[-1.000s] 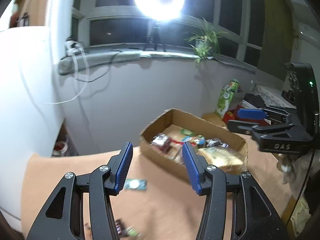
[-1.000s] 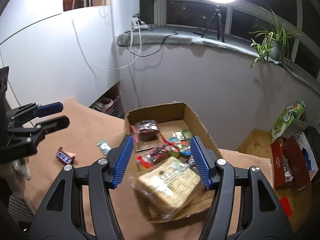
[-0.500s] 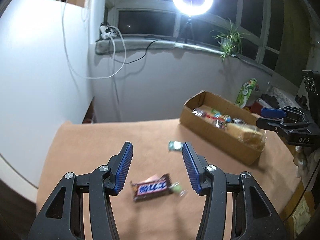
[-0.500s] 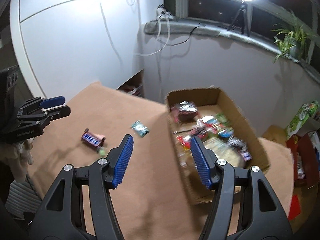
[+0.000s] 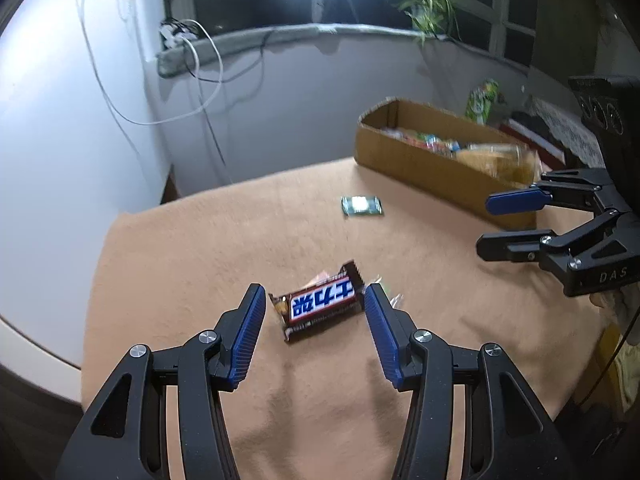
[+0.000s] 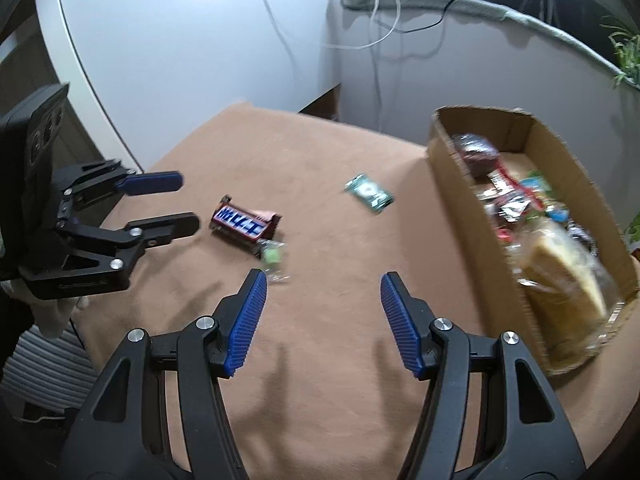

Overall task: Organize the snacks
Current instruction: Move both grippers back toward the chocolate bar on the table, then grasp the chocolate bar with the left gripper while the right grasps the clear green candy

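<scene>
I am lining left gripper on bar; jaws standing apart, empty, bar lying just ahead between tips, long axis running across gap. Bar lying on cloth, well apart from box. Right gripper hanging farther off, jaws apart, empty. Green candy beside bar looking blurred; I cannot identify.

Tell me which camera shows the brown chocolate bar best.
The left wrist view. There the chocolate bar lies close and sharp, between the open fingers of the left tool, with its blue label readable. In the right wrist view the same bar is farther off, smaller and slightly blurred, lying just past the left tool's fingertips.
</scene>
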The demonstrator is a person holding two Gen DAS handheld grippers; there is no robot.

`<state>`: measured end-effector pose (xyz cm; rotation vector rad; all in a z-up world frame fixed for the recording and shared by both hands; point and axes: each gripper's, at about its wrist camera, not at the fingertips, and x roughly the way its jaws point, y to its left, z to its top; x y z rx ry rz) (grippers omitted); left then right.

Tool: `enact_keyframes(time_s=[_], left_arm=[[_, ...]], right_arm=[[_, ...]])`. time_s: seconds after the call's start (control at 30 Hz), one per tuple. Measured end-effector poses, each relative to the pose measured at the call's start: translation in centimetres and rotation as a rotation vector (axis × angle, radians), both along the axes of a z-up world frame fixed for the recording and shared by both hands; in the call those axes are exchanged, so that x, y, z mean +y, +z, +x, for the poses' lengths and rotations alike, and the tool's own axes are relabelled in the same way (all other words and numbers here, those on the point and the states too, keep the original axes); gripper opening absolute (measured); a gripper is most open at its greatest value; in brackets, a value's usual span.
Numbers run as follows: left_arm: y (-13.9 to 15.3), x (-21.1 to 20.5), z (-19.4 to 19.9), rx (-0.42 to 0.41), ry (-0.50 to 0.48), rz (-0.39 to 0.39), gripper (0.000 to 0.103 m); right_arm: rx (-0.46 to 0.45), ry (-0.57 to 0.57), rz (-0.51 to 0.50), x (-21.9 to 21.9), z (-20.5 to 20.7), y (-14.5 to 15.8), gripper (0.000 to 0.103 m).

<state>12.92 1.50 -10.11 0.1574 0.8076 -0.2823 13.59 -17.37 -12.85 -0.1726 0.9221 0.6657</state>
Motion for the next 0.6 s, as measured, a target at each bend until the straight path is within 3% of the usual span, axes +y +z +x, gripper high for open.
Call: enact_keyframes(time_s=[0.3,0.6], left_arm=[[-3.0,-0.9,1.6,0.066,-0.114,0.139,0.051],[-4.3,-1.1,3.3,0.063,-0.211,0.194,0.051]], right_arm=[[0.070,0.046,-0.015,3.0,1.0,-2.7,0.062],[0.101,0.090,-0.044,4.9,2.2,-4.4,0.062]])
